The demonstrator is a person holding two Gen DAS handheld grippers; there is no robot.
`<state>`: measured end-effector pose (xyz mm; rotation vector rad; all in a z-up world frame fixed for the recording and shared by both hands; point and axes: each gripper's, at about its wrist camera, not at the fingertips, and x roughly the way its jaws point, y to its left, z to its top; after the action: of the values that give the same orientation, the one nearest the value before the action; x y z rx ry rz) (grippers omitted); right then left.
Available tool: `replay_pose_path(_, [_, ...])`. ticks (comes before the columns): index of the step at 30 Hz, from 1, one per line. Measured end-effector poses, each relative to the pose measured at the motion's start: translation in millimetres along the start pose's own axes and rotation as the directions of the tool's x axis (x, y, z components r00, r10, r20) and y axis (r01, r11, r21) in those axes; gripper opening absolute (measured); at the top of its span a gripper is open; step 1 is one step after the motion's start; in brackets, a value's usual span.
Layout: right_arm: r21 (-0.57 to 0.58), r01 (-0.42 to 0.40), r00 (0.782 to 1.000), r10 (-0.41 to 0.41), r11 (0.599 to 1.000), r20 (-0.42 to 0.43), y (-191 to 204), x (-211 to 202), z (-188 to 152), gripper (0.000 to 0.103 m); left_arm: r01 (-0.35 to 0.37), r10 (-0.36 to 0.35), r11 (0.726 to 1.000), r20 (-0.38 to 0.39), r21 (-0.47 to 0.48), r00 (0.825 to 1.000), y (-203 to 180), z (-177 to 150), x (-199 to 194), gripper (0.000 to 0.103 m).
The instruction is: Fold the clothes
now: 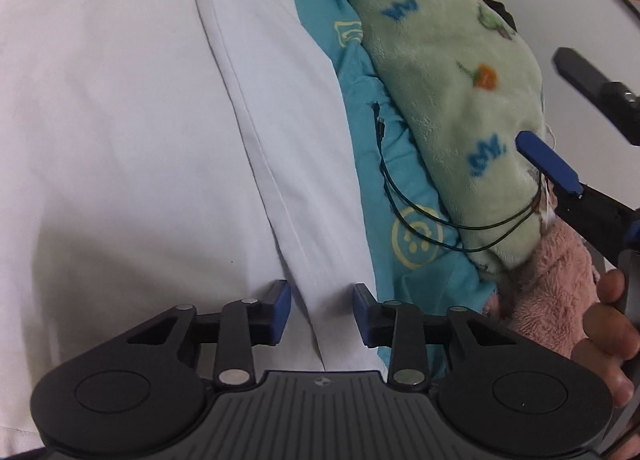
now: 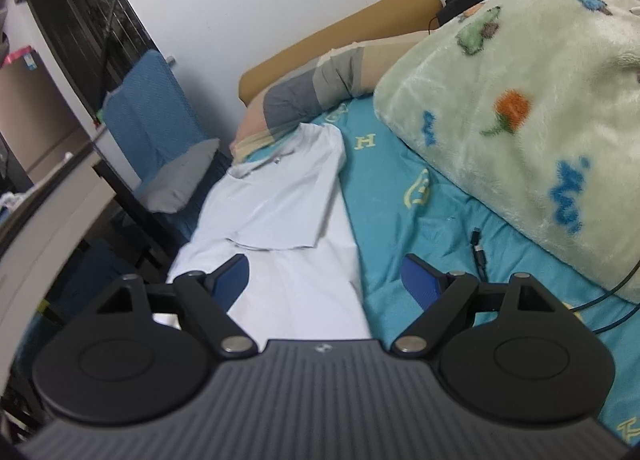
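Where the left gripper (image 1: pixel 322 310) straddles the white shirt (image 1: pixel 140 139), contact is unclear.

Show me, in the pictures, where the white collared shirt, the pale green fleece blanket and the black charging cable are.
white collared shirt (image 1: pixel 120 119): left wrist view, on its flat front panel.
pale green fleece blanket (image 2: pixel 520 107): right wrist view, on its bulging side, by the orange flower.
black charging cable (image 2: pixel 479 250): right wrist view, on its plug end.

A plain white shirt (image 1: pixel 140 119) is lying on a turquoise sheet (image 2: pixel 420 227) showing yellow prints. The pale green blanket (image 1: pixel 452 91) is wearing blue and orange motifs.
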<state>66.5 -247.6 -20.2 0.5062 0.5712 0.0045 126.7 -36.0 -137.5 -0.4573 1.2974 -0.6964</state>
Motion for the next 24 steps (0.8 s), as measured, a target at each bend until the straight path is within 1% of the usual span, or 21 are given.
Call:
replay_pose_path(2, [-0.029, 0.024, 1.0, -0.024, 0.999, -0.004, -3.8, 2.9, -1.2, 0.085, 0.011, -0.011, 1.0, -0.002, -0.003, 1.0, -0.7, 1.6, 2.8, 0.045])
replay_pose_path(4, [-0.056, 0.057, 0.998, -0.058, 0.997, -0.026, -7.8, 9.7, -1.6, 0.085, 0.021, -0.021, 1.0, -0.002, 0.001, 1.0, -2.6, 5.1, 5.8, 0.045])
replay_pose_path(6, [-0.057, 0.069, 0.997, -0.071, 0.996, -0.041, -11.6, 15.4, -0.8, 0.085, 0.032, -0.032, 0.999, -0.001, 0.005, 0.999, -4.5, 8.5, 8.8, 0.045])
replay_pose_path(7, [-0.055, 0.067, 0.997, -0.07, 0.996, -0.044, -13.1, 17.5, -0.2, 0.085, 0.034, -0.034, 0.999, 0.0, 0.008, 0.999, -5.7, 10.2, 10.2, 0.042])
replay_pose_path(8, [-0.055, 0.061, 0.997, -0.064, 0.997, -0.044, -13.5, 18.3, 0.3, 0.084, 0.024, -0.024, 1.0, 0.008, 0.015, 1.0, -7.4, 11.4, 10.2, 0.032])
replay_pose_path(9, [-0.059, 0.06, 0.997, -0.062, 0.996, -0.04, -13.3, 18.2, 0.5, 0.084, 0.008, -0.008, 1.0, 0.013, 0.025, 1.0, -7.0, 11.1, 8.6, 0.025])
replay_pose_path(10, [-0.063, 0.058, 0.997, -0.061, 0.996, -0.037, -13.1, 18.2, 0.8, 0.084, -0.008, 0.007, 1.0, 0.011, 0.03, 1.0, -6.3, 11.8, 8.6, 0.011])
replay_pose_path(11, [-0.067, 0.056, 0.998, -0.059, 0.996, -0.034, -12.7, 18.0, 0.8, 0.084, -0.015, 0.015, 1.0, 0.006, 0.027, 1.0, -4.9, 11.5, 7.0, 0.005])
replay_pose_path(15, [-0.076, 0.053, 0.998, -0.056, 0.996, -0.034, -11.2, 16.2, 0.0, 0.084, -0.03, 0.03, 0.999, 0.008, 0.039, 1.0, -7.4, 13.6, -14.7, 0.002])
replay_pose_path(18, [-0.073, 0.053, 0.998, -0.055, 0.996, -0.029, -11.5, 14.9, 0.9, 0.084, -0.044, 0.043, 0.998, 0.009, 0.035, 0.999, -12.9, 15.7, -41.3, 0.002])
replay_pose_path(21, [-0.074, 0.056, 0.998, -0.058, 0.996, -0.024, -11.1, 15.9, 2.9, 0.084, -0.054, 0.053, 0.998, 0.028, 0.021, 0.998, -11.8, 21.0, -74.7, 0.002])
replay_pose_path(24, [-0.077, 0.06, 0.998, -0.062, 0.995, -0.023, -10.2, 18.3, 4.3, 0.084, -0.09, 0.09, 0.996, 0.047, 0.004, 0.995, -7.0, 26.9, -98.8, 0.002])
